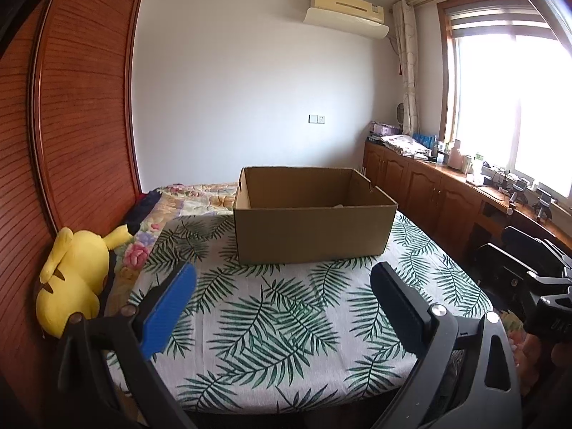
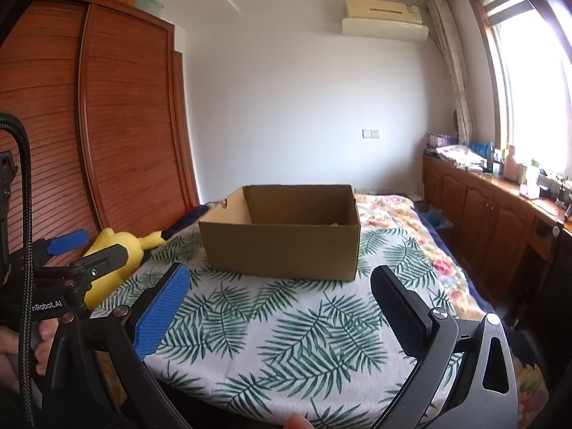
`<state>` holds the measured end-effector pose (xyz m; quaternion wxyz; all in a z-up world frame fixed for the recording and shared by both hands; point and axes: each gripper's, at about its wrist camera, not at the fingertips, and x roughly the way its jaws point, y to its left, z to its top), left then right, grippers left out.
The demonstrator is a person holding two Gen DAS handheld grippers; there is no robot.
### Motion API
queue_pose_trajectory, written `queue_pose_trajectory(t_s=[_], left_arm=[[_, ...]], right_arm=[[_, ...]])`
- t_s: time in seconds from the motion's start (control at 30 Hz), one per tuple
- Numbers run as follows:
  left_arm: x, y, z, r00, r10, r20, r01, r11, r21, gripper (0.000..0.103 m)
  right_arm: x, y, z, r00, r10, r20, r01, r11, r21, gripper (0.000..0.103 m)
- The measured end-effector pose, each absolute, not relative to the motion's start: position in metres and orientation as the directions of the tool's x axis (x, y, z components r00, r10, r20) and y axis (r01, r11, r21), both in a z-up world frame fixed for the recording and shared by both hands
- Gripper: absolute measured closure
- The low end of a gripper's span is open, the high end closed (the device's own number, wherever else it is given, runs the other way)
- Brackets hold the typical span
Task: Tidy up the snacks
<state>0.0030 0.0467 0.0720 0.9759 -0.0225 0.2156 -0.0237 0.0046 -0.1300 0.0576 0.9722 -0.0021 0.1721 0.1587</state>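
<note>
Leaf-print bedspread (image 1: 286, 321) spreads beneath both my claws, left claw (image 1: 284, 275) and right claw (image 2: 280, 279) spread apart, empty; cardboard box (image 1: 314, 228) ahead could slide on soft bedding.

A home bedroom: a bed (image 1: 200, 196) with a floral quilt lies beside a tall wooden wardrobe (image 1: 82, 107), a yellow plush toy (image 1: 71, 279) propped against it. An air conditioner (image 1: 346, 10) hangs on the white wall, and curtains (image 1: 407, 68) frame a bright window (image 1: 514, 103) above cluttered low cabinets (image 1: 422, 182)
</note>
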Motion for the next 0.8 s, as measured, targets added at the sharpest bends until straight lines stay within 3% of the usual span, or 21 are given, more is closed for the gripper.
queue_pose_trajectory(t_s=[0.8], left_arm=[[0.01, 0.05, 0.056, 0.897, -0.045, -0.44, 0.022, 0.998, -0.057, 0.004]], right_arm=[[0.008, -0.129, 0.041, 0.891, 0.292, -0.347, -0.293, 0.955, 0.05, 0.001]])
